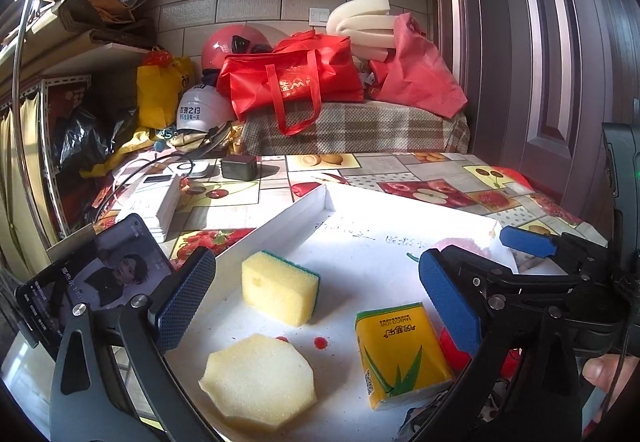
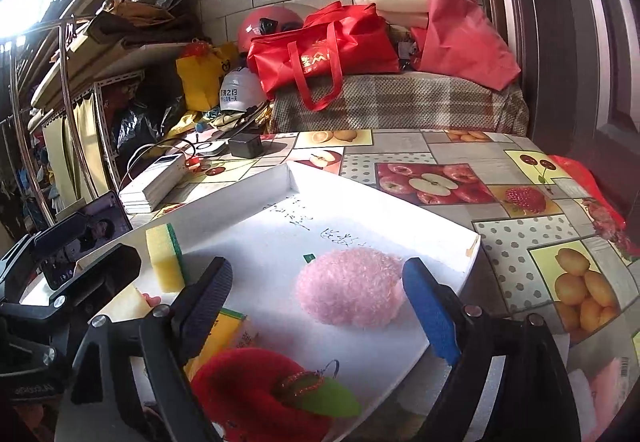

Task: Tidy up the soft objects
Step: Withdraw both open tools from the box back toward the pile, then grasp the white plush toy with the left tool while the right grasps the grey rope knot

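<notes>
A shallow white tray [image 1: 280, 217] lies on the fruit-print table. In the left wrist view it holds a yellow sponge with a green back [image 1: 278, 288], a pale octagonal foam piece [image 1: 258, 382] and a yellow tissue pack [image 1: 400, 352]. My left gripper [image 1: 316, 298] is open and empty above them. In the right wrist view a fluffy pink ball [image 2: 350, 288] lies in the tray [image 2: 400, 209] and a red plush apple with a green leaf [image 2: 256, 390] lies below. My right gripper [image 2: 320, 302] is open and empty, its fingers either side of the pink ball.
A phone on a stand [image 1: 92, 278] is left of the tray. A white box [image 1: 154, 201] and a black charger [image 1: 239, 166] with cables lie behind. Red bags [image 1: 296, 81], helmets and foam rolls pile on a plaid-covered bench at the back. A door [image 1: 540, 61] is on the right.
</notes>
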Tool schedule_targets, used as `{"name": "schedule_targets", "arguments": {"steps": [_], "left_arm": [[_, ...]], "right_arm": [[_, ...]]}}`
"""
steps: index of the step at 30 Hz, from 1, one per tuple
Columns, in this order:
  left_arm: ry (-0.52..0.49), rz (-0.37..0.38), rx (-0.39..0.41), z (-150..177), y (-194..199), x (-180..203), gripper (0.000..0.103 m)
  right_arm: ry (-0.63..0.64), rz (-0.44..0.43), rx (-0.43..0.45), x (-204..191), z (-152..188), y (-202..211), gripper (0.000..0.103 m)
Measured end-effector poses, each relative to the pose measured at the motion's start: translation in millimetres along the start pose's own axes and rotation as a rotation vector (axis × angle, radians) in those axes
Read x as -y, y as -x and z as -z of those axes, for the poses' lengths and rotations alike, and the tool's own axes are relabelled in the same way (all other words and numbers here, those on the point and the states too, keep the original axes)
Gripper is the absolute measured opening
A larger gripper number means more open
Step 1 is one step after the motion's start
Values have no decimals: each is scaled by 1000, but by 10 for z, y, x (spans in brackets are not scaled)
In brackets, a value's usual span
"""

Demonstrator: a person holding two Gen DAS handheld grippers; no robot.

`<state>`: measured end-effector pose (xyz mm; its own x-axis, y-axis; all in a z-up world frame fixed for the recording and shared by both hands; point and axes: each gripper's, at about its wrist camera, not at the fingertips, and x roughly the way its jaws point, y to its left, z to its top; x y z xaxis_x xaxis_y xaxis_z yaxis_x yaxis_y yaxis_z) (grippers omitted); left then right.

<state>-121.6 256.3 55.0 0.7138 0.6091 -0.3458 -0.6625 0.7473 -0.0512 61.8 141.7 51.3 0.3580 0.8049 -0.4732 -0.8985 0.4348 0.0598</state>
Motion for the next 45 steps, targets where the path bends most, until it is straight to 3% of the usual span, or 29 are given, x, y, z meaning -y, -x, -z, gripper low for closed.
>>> {"name": "schedule_targets", "arguments": {"steps": [8,15,26,31,35,38,42,45], "left_arm": [[5,-16,60,6,97,-20,103],[38,-66,101,50,264,-65,103],[54,-13,101,216,674,42,103],[96,118,99,258,833,50,103],[45,257,91,282,960,174,102],[-34,391,53,310,1074,342,102],[-147,559,-92,400,1188,620,102],[-202,662,-197,472,1273,799,102]], "right_arm": [[11,8,39,-22,0,67,87],[34,-2,138,-57,36,269,87],[77,-12,216,-39,216,689,88],[25,19,302,222,386,1217,88],[-61,94,348,654,447,1662,88],[-103,157,275,1041,528,1773,88],[-173,45,69,1475,679,1784,88],[-124,28,-16,1470,739,1776,88]]}}
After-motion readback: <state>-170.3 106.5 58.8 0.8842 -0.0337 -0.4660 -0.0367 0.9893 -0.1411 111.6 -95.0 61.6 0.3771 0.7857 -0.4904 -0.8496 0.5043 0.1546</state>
